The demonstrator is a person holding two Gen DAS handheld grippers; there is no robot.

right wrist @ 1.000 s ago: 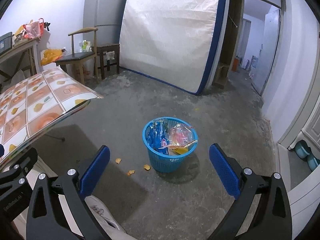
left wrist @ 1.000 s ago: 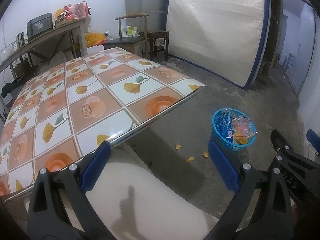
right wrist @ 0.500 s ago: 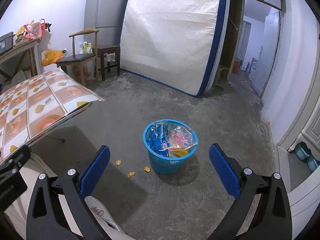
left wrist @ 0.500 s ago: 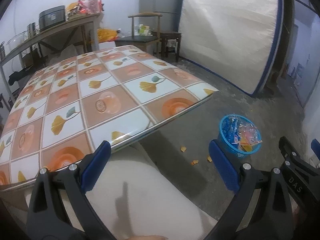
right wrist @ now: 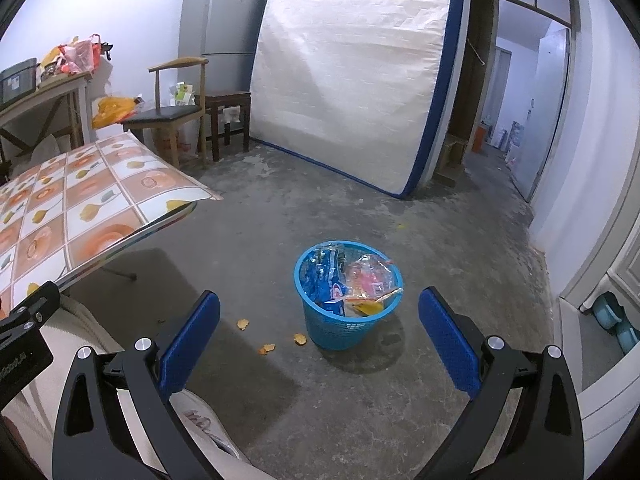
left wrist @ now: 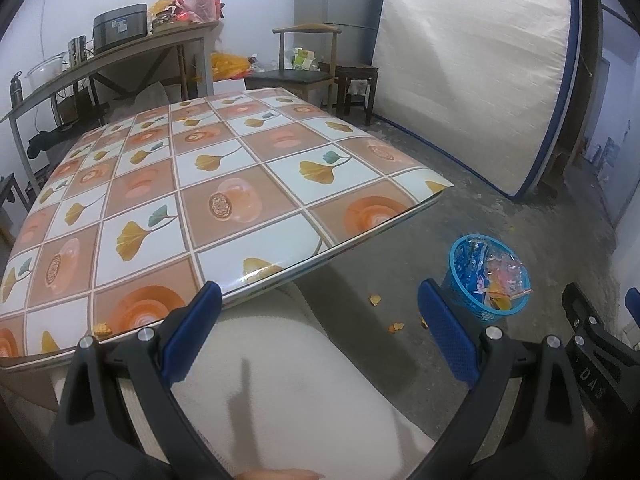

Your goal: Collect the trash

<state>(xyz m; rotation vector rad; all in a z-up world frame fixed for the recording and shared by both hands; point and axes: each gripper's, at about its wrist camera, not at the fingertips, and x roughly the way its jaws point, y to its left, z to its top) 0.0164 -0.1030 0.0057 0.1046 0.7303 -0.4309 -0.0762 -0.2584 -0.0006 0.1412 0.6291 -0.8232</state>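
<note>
Left wrist view: the left gripper [left wrist: 318, 322] gapes wide, holding nothing, above the person's pale lap at the tiled table [left wrist: 224, 184] edge. A small orange scrap [left wrist: 102, 329] lies on the table's near edge.

Right wrist view: the right gripper [right wrist: 319, 330] is wide and empty, with the blue trash basket [right wrist: 347, 294] on the floor beyond it and orange crumbs [right wrist: 267, 348] just left of the basket.

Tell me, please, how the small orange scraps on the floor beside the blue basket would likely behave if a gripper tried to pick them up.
The orange scraps look thin and flat, so probably light and perhaps crumbly. Lying flush on the rough concrete floor, they may skid rather than lift. The basket stands close for dropping.
</note>
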